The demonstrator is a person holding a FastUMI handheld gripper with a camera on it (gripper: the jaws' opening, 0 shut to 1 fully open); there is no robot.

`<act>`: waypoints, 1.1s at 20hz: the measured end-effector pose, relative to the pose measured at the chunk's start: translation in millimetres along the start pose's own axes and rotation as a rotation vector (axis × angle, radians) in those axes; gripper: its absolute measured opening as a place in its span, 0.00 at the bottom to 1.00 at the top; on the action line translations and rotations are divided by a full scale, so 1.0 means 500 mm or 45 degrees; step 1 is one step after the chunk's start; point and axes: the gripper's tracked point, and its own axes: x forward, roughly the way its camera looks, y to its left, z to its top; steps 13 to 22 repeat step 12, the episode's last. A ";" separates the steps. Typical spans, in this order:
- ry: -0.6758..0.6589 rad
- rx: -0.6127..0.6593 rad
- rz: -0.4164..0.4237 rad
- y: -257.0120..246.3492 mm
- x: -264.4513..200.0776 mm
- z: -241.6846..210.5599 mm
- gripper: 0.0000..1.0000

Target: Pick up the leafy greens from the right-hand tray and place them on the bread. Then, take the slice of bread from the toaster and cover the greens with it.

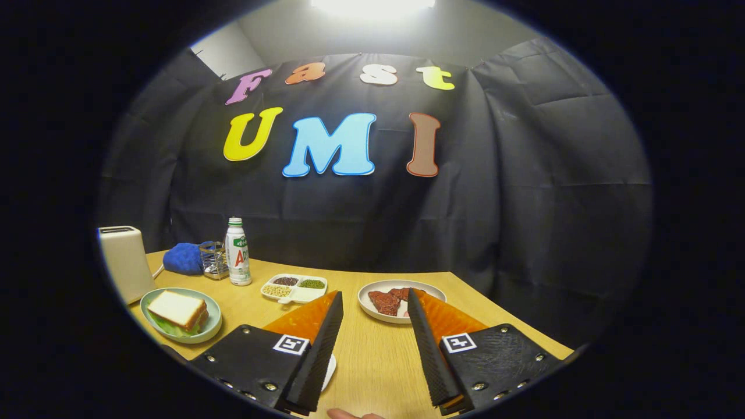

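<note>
Two bread slices already stacked, claw spread wide with nothing in it.

Beyond and left of the gripper (375, 299), the sandwich (178, 309) sits on a pale green plate (213, 326), leafy greens (166, 327) poking out beneath it; the toaster (124, 262) stands just behind. A wooden table (372, 355) carries a divided dish, a meat plate just ahead of the fingers, and a bottle; black cloth walls the booth.

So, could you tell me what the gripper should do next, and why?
Probably just draw back and stop: the sandwich on the green plate beside the toaster already has bread over the greens, and the gripper is open, holding nothing.
</note>
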 end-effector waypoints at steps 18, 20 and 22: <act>-0.064 0.009 0.074 -0.332 -0.018 -0.008 0.68; -0.064 0.009 0.074 -0.332 -0.018 -0.008 0.68; -0.064 0.009 0.074 -0.332 -0.018 -0.008 0.68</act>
